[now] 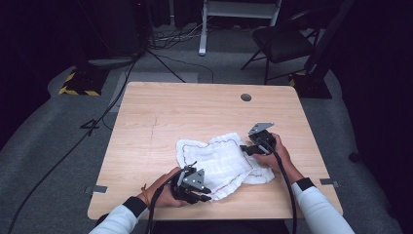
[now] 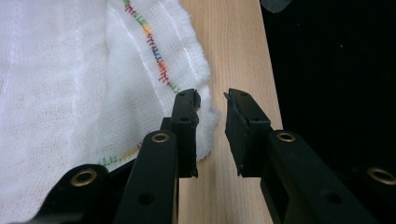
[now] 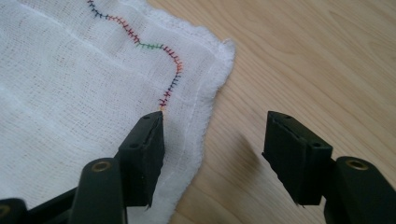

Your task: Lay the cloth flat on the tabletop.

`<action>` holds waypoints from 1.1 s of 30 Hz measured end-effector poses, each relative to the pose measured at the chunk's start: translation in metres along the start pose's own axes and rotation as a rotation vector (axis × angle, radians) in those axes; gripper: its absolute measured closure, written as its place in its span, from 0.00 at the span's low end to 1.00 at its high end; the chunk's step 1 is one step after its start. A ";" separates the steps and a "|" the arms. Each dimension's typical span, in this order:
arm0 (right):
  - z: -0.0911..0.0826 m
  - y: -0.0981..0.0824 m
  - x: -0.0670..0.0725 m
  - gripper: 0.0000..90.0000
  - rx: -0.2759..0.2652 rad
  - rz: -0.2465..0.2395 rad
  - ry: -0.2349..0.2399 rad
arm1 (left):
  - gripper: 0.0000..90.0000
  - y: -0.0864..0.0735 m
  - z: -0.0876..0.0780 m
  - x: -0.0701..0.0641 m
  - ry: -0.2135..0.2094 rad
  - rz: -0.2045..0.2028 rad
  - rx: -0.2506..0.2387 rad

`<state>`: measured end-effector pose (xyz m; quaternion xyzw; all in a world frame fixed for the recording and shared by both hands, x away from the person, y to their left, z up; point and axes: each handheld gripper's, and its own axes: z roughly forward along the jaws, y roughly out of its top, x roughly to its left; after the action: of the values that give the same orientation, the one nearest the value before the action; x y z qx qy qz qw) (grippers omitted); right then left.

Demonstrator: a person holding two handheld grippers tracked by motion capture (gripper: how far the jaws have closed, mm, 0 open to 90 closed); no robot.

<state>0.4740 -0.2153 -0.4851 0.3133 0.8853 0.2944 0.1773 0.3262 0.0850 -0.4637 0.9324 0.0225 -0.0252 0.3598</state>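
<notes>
A white gauze cloth with multicoloured stitching along its hem lies crumpled on the wooden table, near the front. My left gripper sits at the cloth's near edge. In the left gripper view its jaws stand slightly apart, with the cloth hem beside one jaw and bare wood in the gap. My right gripper is at the cloth's far right corner. Its jaws are wide open, one above the cloth corner and the other above bare wood.
A round cable hole sits in the table's back right. The table's front edge is close to the left gripper. Beyond the table are a black chair, floor cables and a yellow-striped stand base.
</notes>
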 end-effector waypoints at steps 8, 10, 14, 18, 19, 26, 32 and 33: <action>-0.018 -0.029 -0.038 0.43 0.019 0.105 -0.141 | 0.82 -0.006 -0.002 0.007 0.021 -0.012 0.029; -0.023 -0.037 -0.047 0.43 0.027 0.132 -0.175 | 0.82 -0.010 -0.004 0.011 0.044 -0.023 0.038; -0.031 -0.049 -0.061 0.42 0.022 0.179 -0.212 | 0.74 -0.019 -0.011 0.018 0.079 -0.069 0.020; -0.043 -0.053 -0.068 0.47 -0.016 0.173 -0.223 | 0.52 -0.024 -0.018 0.030 0.189 -0.164 -0.048; -0.046 -0.053 -0.069 0.47 -0.035 0.174 -0.216 | 0.48 -0.024 -0.018 0.035 0.216 -0.197 -0.069; -0.045 -0.047 -0.065 0.51 -0.071 0.144 -0.207 | 0.30 -0.012 -0.018 0.078 0.378 -0.319 -0.124; -0.041 -0.038 -0.073 0.53 -0.141 0.187 -0.127 | 0.26 0.006 0.003 0.120 0.442 -0.390 -0.105; -0.038 -0.037 -0.074 0.50 -0.123 0.190 -0.116 | 0.26 0.008 0.007 0.126 0.444 -0.404 -0.107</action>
<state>0.4936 -0.3031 -0.4701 0.4006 0.8201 0.3452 0.2185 0.4521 0.0773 -0.4714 0.8715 0.2869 0.1092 0.3824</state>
